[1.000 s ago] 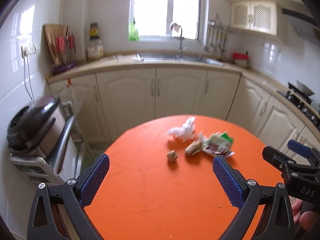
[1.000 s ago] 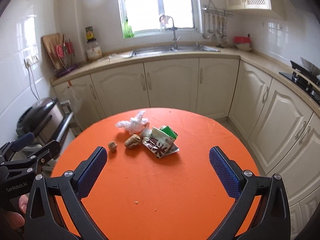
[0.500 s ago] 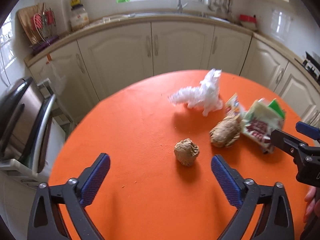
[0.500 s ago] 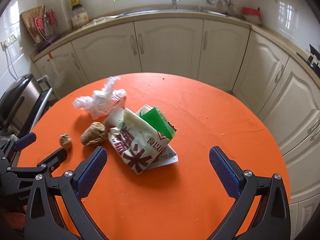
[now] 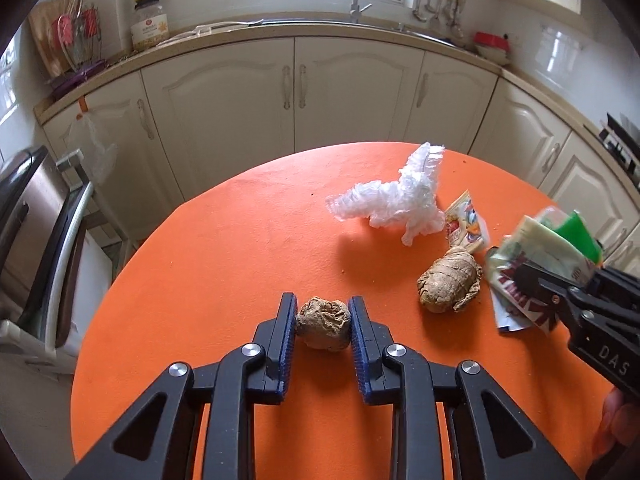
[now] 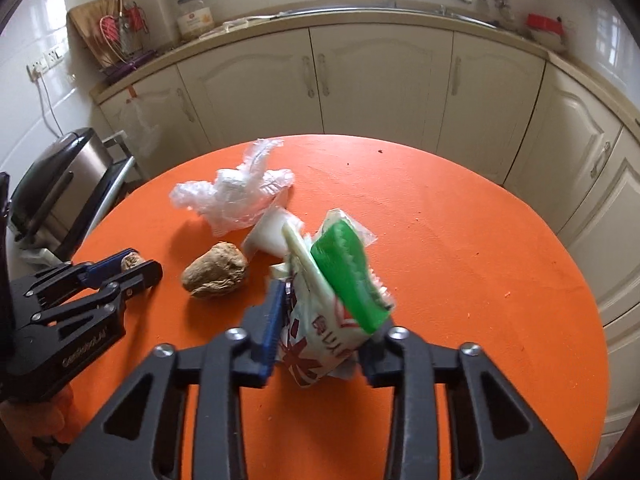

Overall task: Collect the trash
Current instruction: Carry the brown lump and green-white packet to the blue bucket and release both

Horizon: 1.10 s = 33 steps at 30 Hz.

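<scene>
Closing on a small brown crumpled lump (image 5: 323, 328), the left hand-held gripper (image 5: 323, 320) has both blue pads against its sides on the orange surface (image 5: 224, 248). The right hand-held gripper (image 6: 320, 320) is closing too, around a bundle of snack wrappers (image 6: 320, 320) with a green packet (image 6: 348, 276) on top; its right pad is hidden behind the wrappers, and motion blur smears their edges. Counted on the surface: two brown lumps, the larger one (image 5: 448, 286) lying free between the grippers, one crumpled clear plastic bag (image 5: 396, 200), and one small cartoon-printed wrapper (image 5: 466, 224) partly covered. How many wrappers make up the bundle is hard to tell.
</scene>
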{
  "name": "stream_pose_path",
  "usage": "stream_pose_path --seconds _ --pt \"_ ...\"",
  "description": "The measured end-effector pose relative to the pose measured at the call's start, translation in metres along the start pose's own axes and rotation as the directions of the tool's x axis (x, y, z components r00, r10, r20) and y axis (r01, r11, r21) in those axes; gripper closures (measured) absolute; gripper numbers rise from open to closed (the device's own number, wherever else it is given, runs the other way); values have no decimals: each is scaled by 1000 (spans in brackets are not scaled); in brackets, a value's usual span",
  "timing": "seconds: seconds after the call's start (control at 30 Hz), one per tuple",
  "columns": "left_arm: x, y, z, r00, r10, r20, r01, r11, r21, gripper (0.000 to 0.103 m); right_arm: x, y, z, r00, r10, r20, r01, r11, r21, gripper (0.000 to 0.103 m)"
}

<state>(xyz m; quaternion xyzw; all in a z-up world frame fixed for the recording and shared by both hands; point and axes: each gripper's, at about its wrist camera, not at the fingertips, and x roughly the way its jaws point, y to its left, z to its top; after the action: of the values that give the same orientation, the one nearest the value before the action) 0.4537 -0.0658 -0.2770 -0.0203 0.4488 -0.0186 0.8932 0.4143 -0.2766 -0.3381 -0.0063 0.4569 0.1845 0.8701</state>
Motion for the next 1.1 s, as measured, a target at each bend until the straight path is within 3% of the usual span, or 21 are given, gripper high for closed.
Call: stream_pose_path --seconds 0.13,0.5,0.67,0.93,1.1 --pt "6 2 11 1000 -19 16 19 999 -26 82 -22 0 -10 999 18 36 -18 1000 11 88" --pt "-12 -16 26 992 -90 93 91 996 -15 82 -78 5 -35 995 41 94 -45 998 46 88" --pt "-37 -30 15 984 -121 129 120 993 18 82 -117 11 -52 990 35 138 -42 998 49 88" --pt "-126 -65 -46 958 -194 211 169 977 132 82 -183 7 -79 975 13 222 -29 997 67 88" --pt "-174 -89 -87 936 -271 224 223 950 218 82 -225 -13 -101 962 -26 271 -3 995 104 88"
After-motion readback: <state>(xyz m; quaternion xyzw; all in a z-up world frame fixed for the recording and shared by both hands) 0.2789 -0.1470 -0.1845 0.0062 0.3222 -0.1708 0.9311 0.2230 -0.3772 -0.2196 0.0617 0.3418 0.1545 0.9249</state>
